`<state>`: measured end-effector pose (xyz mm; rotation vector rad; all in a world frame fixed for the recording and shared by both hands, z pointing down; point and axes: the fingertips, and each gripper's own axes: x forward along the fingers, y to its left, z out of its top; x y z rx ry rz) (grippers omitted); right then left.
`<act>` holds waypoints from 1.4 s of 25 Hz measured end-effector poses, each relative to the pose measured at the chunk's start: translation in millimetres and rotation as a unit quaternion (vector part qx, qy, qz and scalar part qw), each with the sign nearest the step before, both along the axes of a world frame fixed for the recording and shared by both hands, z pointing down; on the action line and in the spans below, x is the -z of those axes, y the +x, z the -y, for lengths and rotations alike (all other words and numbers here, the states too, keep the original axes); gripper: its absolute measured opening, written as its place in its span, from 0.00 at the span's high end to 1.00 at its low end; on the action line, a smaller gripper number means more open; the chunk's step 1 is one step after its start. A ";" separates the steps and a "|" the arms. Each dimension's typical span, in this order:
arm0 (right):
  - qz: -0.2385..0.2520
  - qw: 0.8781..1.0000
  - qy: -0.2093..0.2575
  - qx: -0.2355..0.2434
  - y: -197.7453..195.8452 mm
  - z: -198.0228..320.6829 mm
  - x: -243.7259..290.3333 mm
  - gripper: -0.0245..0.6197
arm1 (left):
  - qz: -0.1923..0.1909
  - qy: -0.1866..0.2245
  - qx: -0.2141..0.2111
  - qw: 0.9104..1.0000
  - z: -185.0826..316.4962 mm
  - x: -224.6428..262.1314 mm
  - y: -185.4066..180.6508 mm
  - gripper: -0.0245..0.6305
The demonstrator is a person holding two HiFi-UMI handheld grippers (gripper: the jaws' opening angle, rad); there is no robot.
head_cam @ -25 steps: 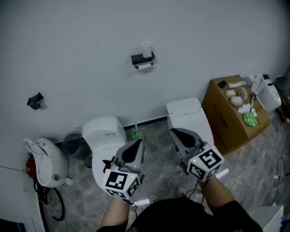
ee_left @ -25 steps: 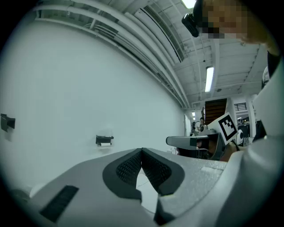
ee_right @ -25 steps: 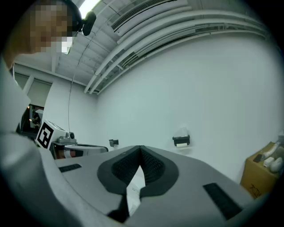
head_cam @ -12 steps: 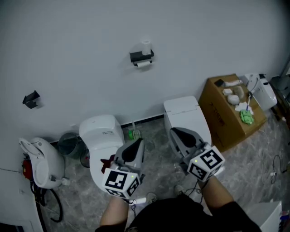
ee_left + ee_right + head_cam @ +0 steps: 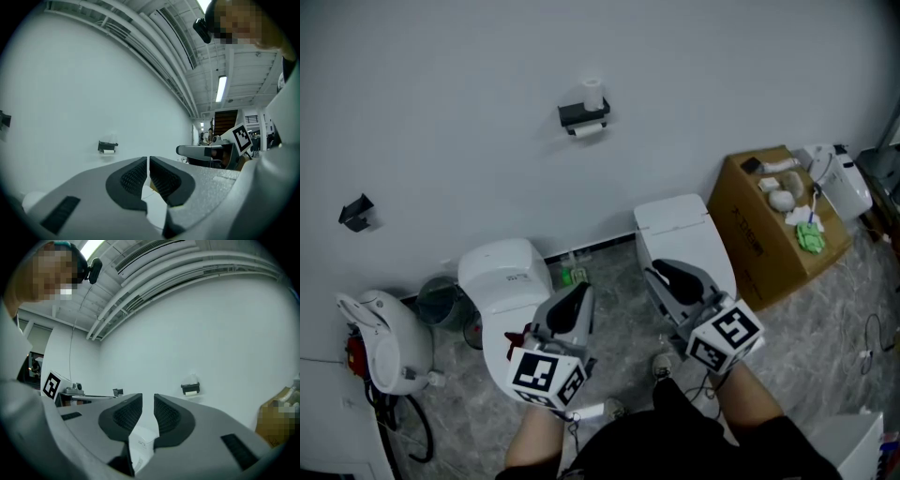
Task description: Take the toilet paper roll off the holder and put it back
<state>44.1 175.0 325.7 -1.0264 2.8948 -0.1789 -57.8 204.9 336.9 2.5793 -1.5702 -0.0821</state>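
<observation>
since the toilet paper roll [image 5: 588, 129] looks light and soft, a hard squeeze would likely crush it; a gentle hold across its round body seems best. it sits in the black holder [image 5: 579, 114] on the plain white wall, well ahead of and above both grippers. the left gripper [image 5: 578, 298] is closed and empty; the right gripper [image 5: 664, 274] has just been opening a crack, with nothing between its jaws. two toilets [image 5: 502, 270] stand just below them on the grey stone floor [image 5: 611, 279], and a cardboard box [image 5: 764, 239] sits to the right of the right gripper.
</observation>
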 end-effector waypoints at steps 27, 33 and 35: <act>0.034 0.995 -0.031 0.088 68.7 232.8 -22.2 0.73 | 0.032 -0.026 0.085 0.996 208.0 -5.5 81.9 0.82; 0.021 0.997 -0.033 0.061 24.7 264.2 -28.8 0.72 | 0.016 -0.027 0.057 0.998 242.7 -16.8 36.4 0.82; 0.017 0.998 -0.034 0.049 2.9 273.3 -27.7 0.72 | 0.012 -0.024 0.043 0.999 254.9 -15.6 14.2 0.82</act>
